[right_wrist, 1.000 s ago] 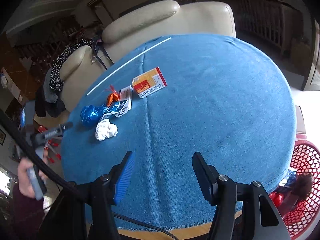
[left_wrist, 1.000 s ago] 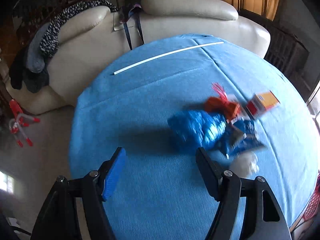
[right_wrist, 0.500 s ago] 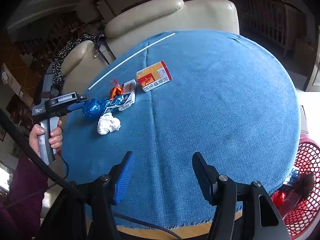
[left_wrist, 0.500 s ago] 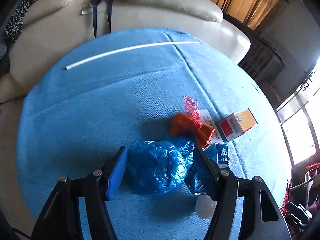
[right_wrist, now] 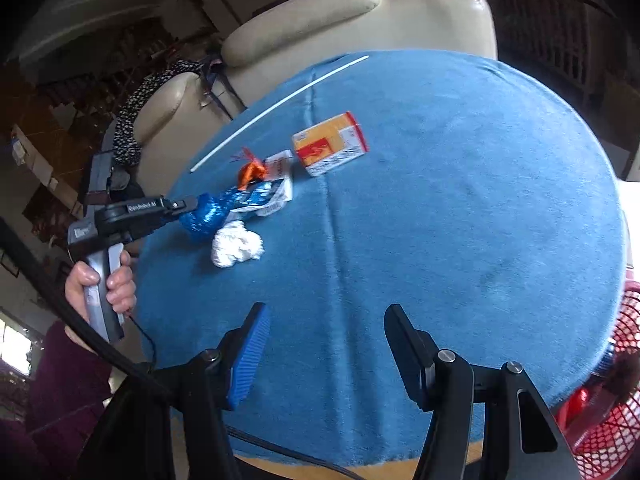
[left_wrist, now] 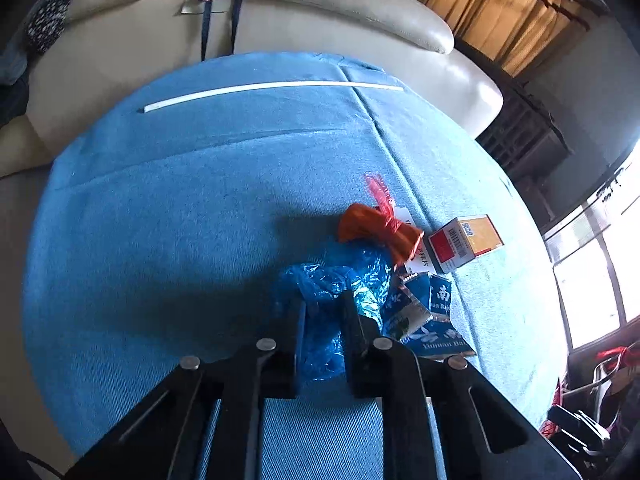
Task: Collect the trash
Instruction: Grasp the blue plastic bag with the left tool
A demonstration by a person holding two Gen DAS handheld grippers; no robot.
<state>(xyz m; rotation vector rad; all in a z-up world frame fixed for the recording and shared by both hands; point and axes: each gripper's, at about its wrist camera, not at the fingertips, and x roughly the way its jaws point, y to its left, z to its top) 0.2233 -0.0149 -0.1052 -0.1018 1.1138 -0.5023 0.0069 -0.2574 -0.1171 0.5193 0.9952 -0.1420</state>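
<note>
The left gripper [left_wrist: 323,312] has its jaws drawn close together and clamped on the crumpled blue plastic bag [left_wrist: 336,280], which sits directly between the two fingers at the near edge of the trash cluster on the blue tablecloth [left_wrist: 180,216]. Part of the bag bulges forward past the fingertips and part hangs between the finger bases. Touching the bag on its far side is an orange wrapper [left_wrist: 376,228] with a red frilled end; just to the right of the bag lies a torn blue printed packet [left_wrist: 428,312], and beyond that a red-and-yellow carton [left_wrist: 466,242] lying on its side. A thin white strip [left_wrist: 272,88] lies across the far part of the cloth, well apart from the cluster. In the right wrist view, the left gripper [right_wrist: 192,206] reaches in from the left, held by a hand [right_wrist: 102,284], with its tips at the blue plastic bag [right_wrist: 210,214]; a crumpled white tissue [right_wrist: 238,244] lies just beside the bag on its near side. The right gripper [right_wrist: 326,334] hovers above bare cloth with its jaws wide apart and nothing between them, well apart from the trash. A red mesh basket [right_wrist: 616,380] shows at the lower right, beyond the table edge.
</note>
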